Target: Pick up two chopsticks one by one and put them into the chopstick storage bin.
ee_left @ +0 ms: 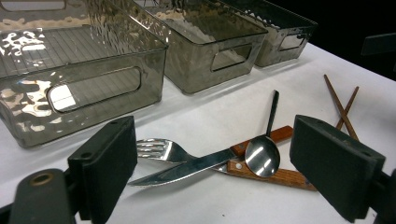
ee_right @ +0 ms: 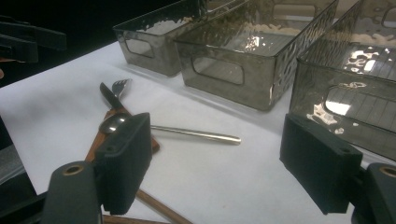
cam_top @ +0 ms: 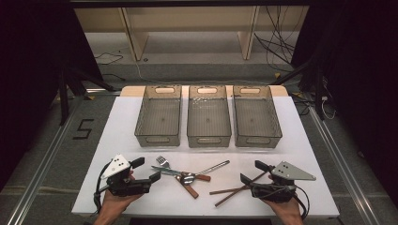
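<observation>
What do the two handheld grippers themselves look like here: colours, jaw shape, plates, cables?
Both the left gripper and the right gripper have black bodies with two blocky, flat-faced black jaws. Each carries a grey three-cornered plate on top, the left one showing small dark holes. A black cable trails from each toward the table's near edge. Bare hands grip them from below; no sleeves are visible.

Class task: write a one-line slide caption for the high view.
Two open hand-held grippers flank crossed cutlery and chopsticks before three empty bins.
</observation>
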Demonstrator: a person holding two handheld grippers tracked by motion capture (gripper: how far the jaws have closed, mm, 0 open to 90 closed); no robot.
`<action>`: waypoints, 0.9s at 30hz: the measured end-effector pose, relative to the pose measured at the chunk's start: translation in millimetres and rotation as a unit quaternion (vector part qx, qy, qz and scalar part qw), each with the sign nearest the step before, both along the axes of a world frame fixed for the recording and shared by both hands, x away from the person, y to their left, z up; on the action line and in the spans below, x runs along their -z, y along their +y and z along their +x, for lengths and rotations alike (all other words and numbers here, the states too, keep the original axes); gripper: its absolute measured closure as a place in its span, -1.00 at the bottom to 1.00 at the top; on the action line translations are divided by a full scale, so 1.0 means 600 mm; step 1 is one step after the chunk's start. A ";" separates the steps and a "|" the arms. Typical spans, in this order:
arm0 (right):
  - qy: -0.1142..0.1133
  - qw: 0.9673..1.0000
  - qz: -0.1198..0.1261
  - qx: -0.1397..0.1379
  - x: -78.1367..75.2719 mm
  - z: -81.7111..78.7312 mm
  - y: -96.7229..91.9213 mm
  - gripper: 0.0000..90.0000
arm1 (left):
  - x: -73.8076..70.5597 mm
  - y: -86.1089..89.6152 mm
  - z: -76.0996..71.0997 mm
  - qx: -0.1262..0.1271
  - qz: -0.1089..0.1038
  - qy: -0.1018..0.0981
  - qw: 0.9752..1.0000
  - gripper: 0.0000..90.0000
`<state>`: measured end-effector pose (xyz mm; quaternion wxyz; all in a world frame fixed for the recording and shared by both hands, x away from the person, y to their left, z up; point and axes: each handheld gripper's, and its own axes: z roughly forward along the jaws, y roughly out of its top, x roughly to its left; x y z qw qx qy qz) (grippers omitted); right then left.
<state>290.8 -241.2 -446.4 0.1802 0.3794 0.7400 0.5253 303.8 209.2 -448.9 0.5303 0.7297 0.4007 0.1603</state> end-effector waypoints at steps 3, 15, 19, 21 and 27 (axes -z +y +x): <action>0.001 1.000 -0.003 -0.001 -0.001 0.000 -0.001 -0.42 | 0.000 0.000 0.000 0.000 0.000 0.000 1.000 -0.68; -0.002 0.996 -0.073 -0.051 -0.040 0.020 -0.004 -0.40 | 0.002 0.000 0.001 -0.004 0.000 0.002 1.000 -0.68; 0.009 0.989 -0.123 -0.084 -0.060 0.036 0.000 -0.40 | 0.002 0.000 0.001 -0.004 0.001 0.002 1.000 -0.68; 0.018 0.983 -0.152 -0.101 -0.067 0.044 0.005 -0.40 | 0.002 0.000 0.001 -0.004 0.001 0.002 1.000 -0.68; 0.042 0.960 -0.240 -0.138 -0.078 0.069 0.013 -0.34 | 0.001 0.001 0.001 -0.003 0.001 0.002 1.000 -0.68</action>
